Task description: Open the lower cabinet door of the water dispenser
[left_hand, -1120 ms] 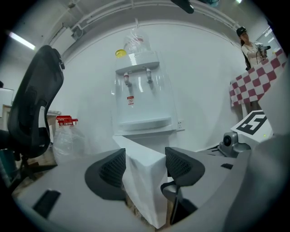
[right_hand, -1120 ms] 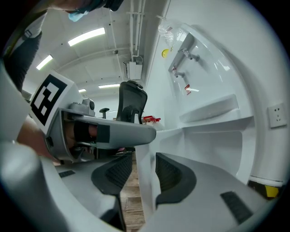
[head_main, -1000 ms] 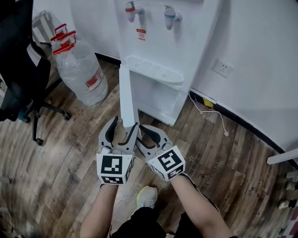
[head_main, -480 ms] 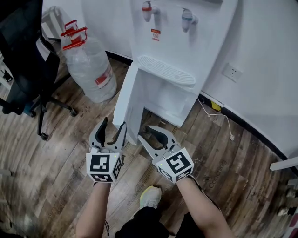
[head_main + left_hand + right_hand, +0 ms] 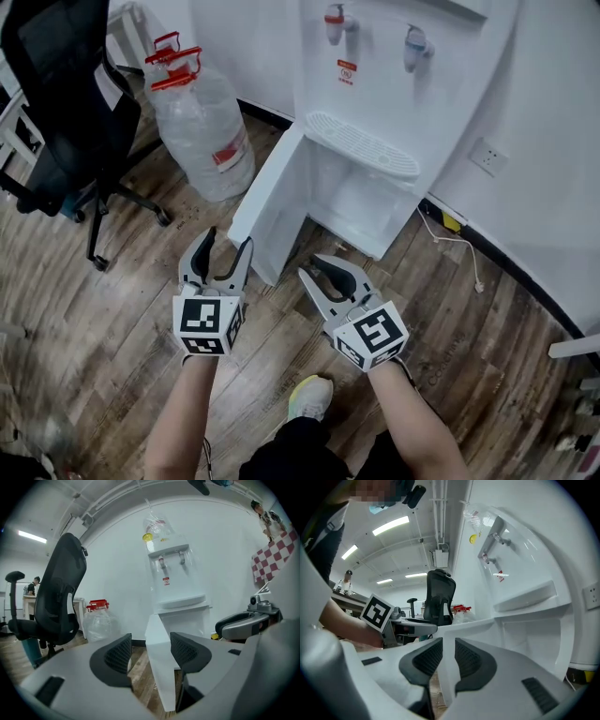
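Observation:
The white water dispenser (image 5: 394, 56) stands against the wall. Its lower cabinet door (image 5: 267, 202) is swung out to the left, so the empty cabinet (image 5: 361, 202) shows. My left gripper (image 5: 227, 242) is open at the door's free lower edge, its right finger next to that edge. In the left gripper view the door (image 5: 159, 677) stands just beyond the open left gripper (image 5: 151, 653); no pad presses on it. My right gripper (image 5: 313, 266) hangs in front of the cabinet, its jaws closing with nothing between them. In the right gripper view the door (image 5: 472, 630) lies beyond the right gripper (image 5: 448, 656).
A large clear water jug (image 5: 202, 127) with red caps stands left of the dispenser. A black office chair (image 5: 66, 103) is at the far left. A wall socket (image 5: 489, 157) and a white cable (image 5: 455, 239) are to the right. My shoe (image 5: 309, 394) is on the wooden floor.
The door has swung further open to the left. My left gripper moved left along with its edge. The right gripper's jaws have narrowed while the hand kept its place.

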`<state>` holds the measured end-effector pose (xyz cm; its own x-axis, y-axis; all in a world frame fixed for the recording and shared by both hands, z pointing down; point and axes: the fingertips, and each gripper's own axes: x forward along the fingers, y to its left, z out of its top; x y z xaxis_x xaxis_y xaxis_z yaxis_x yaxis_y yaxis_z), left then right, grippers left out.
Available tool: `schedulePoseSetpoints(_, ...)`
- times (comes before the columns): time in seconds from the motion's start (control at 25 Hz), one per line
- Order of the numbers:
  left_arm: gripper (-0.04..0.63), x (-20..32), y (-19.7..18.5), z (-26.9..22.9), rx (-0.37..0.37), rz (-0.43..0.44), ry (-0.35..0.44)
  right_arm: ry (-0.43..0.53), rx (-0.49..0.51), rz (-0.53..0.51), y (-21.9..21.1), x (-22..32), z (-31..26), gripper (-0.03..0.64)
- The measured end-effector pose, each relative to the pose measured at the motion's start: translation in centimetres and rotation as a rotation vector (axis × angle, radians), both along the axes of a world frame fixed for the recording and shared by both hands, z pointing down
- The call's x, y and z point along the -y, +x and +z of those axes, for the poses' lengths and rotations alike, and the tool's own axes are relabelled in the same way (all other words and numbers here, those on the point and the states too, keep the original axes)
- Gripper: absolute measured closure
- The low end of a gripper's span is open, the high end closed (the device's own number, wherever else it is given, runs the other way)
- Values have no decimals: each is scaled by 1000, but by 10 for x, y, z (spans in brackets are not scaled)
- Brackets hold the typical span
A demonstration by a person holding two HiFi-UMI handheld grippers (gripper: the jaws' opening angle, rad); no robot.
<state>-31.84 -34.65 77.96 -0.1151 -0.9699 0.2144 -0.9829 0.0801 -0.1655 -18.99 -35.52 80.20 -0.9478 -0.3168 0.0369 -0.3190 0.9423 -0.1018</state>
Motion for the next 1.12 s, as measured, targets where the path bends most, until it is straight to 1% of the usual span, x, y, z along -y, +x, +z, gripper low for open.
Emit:
schedulePoseSetpoints(0.28, 328, -1, -32, 0, 34, -44, -3, 0, -3, -8, -1, 0, -1, 552)
schedulePoseSetpoints(0.48, 330, 2, -50, -1, 51, -54, -16, -10, -3, -5, 1, 4, -2, 568)
schedulePoseSetpoints(0.6, 330, 4, -61, -2, 67, -60, -22, -15, 0, -10, 1, 5, -2, 572)
schedulePoseSetpoints(0.8, 330, 7, -80, -1, 75, -83, -24, -34, 13, -5, 2, 10, -3, 579)
schedulePoseSetpoints(1.0, 337, 14, -98, 1, 113, -83, -53, -24, 3, -2, 9, 13, -5, 581)
schedulePoseSetpoints(1.12, 342, 19, -108, 1, 118, -92, -64, -23, 0, 5, 15, 16, -5, 581)
